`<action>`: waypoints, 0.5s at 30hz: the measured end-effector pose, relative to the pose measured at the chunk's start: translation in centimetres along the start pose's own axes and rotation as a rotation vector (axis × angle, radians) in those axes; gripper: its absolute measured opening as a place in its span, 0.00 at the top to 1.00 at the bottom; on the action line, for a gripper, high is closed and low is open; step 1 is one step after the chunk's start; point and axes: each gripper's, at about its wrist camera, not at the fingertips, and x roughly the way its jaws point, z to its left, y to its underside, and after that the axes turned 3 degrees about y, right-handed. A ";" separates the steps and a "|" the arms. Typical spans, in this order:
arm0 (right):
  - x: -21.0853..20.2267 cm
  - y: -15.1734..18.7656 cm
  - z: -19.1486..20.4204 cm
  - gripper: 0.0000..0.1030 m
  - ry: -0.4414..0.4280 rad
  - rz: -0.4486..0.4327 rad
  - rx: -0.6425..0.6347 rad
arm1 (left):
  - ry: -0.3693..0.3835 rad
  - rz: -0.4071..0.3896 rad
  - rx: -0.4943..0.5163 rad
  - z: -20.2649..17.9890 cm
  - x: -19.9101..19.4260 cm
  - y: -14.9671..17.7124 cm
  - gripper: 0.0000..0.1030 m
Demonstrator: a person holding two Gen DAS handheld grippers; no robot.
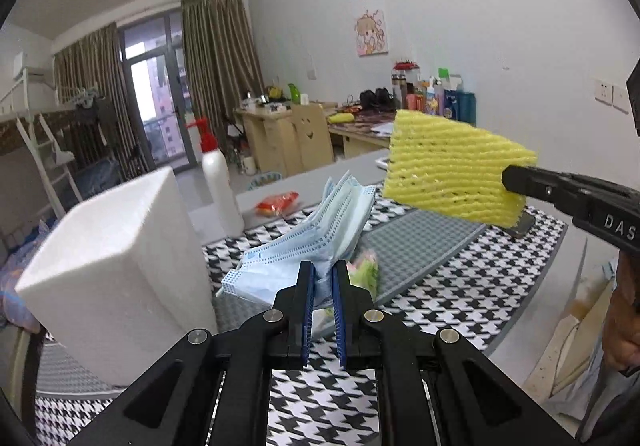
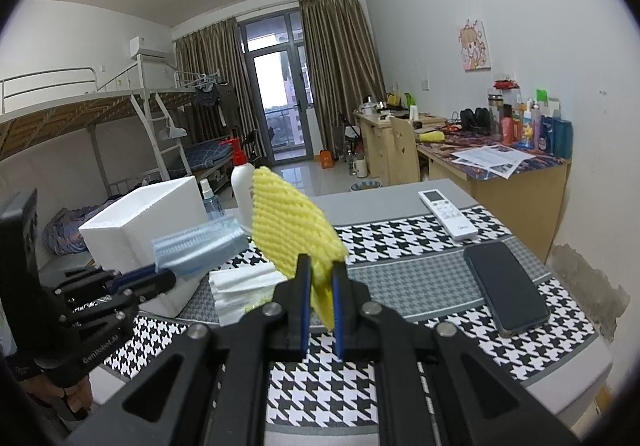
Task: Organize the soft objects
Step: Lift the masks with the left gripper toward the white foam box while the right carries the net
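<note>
Yellow foam netting (image 2: 294,228) hangs in the air above the houndstooth cloth (image 2: 400,246), pinched by one corner in the right gripper (image 2: 321,278). Beside it the left gripper (image 1: 323,278) clamps a fanned stack of blue face masks (image 1: 316,221), lifted just next to the white foam box (image 1: 116,262). A dark phone (image 2: 506,288) and a remote (image 2: 448,211) lie further right on the table.
</note>
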 end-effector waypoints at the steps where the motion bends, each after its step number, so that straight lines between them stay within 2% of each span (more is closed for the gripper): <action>1: 0.1 -0.1 0.1 0.88 0.004 -0.003 0.000 | -0.013 -0.007 0.003 0.1 -0.1 -0.1 0.90; 3: 0.1 -0.4 0.5 0.88 0.018 -0.011 -0.008 | -0.046 -0.027 0.016 0.3 -0.2 -0.5 0.90; 15: 0.8 -1.4 2.2 0.88 0.033 -0.026 -0.030 | -0.066 -0.103 -0.010 2.3 -1.5 -2.5 0.90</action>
